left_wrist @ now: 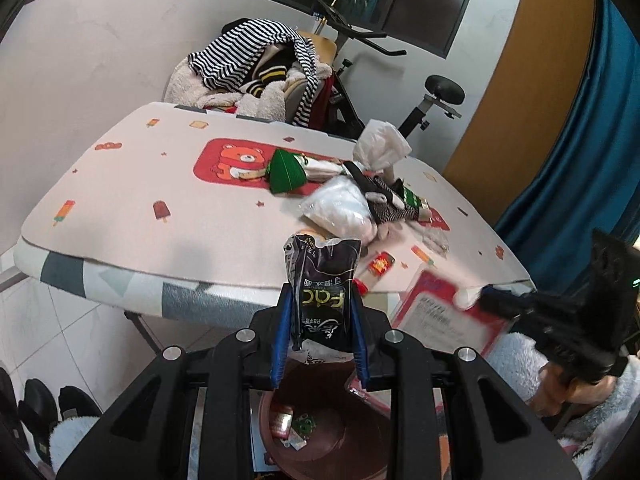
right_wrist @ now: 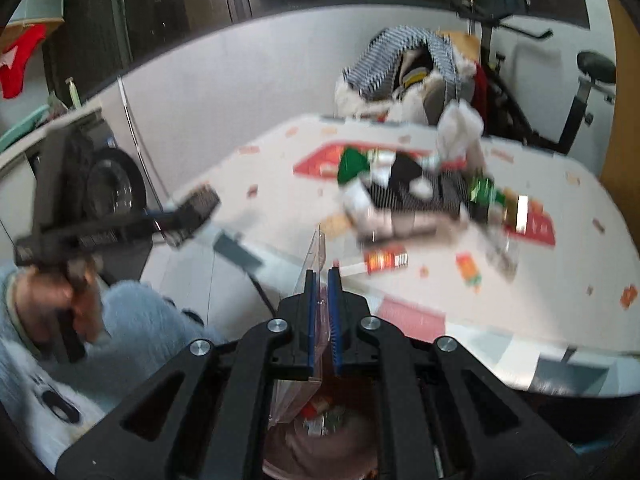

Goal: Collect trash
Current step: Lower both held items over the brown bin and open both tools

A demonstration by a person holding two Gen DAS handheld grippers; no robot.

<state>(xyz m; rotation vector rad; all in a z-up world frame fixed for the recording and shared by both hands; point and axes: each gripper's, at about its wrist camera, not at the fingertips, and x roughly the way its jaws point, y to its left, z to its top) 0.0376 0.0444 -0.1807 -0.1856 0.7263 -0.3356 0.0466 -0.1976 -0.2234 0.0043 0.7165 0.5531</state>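
My left gripper [left_wrist: 320, 292] is shut on a black tissue wrapper [left_wrist: 322, 276] that stands up between its blue pads. It hangs over a maroon bin [left_wrist: 320, 436] with a few scraps inside. My right gripper [right_wrist: 322, 276] is shut on a clear plastic package [right_wrist: 314, 256] with a red backing, also above the bin [right_wrist: 320, 444]. In the left wrist view the right gripper [left_wrist: 500, 304] comes in blurred from the right with that package [left_wrist: 448, 312]. More trash lies on the table [left_wrist: 120, 200]: a green wrapper [left_wrist: 286, 172], a clear bag [left_wrist: 340, 204] and a small red packet [left_wrist: 380, 262].
A white plastic bag [left_wrist: 380, 144] stands in the heap beside a black-and-white checked item [left_wrist: 384, 196]. Behind the table are a chair piled with striped clothes [left_wrist: 256, 56] and an exercise bike [left_wrist: 436, 92]. Slippers [left_wrist: 40, 408] lie on the tiled floor at left. A washing machine [right_wrist: 108, 188] stands at left.
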